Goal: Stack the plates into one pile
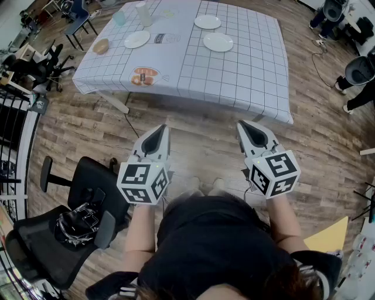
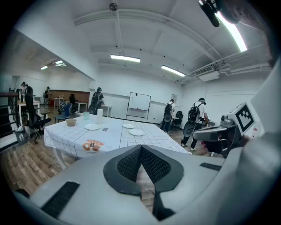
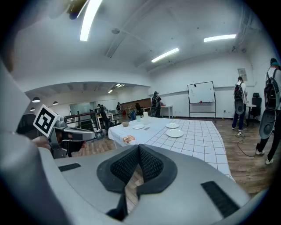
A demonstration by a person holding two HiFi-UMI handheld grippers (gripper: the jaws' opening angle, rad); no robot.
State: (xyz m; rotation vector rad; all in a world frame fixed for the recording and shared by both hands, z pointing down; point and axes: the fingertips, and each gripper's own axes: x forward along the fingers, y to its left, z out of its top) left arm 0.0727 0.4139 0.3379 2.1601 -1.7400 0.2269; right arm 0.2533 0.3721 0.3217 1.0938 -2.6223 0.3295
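Note:
Three white plates lie apart on the checked table (image 1: 252,76): one at the left (image 1: 137,39) and two further right (image 1: 208,21) (image 1: 218,41). A patterned plate (image 1: 145,76) sits near the table's front edge. My left gripper (image 1: 162,129) and right gripper (image 1: 244,125) hang side by side over the wooden floor, short of the table, both shut and empty. In the left gripper view, the closed tips (image 2: 141,147) point at the table with the patterned plate (image 2: 92,145). From the right gripper (image 3: 138,146), the nearest white plate (image 3: 174,133) shows ahead.
A small bowl (image 1: 101,45), a cup (image 1: 119,18) and a tall white container (image 1: 143,14) stand at the table's far left. A black office chair (image 1: 64,228) is close on my left. People (image 3: 268,110) stand to the right, and a whiteboard (image 2: 139,102) is behind the table.

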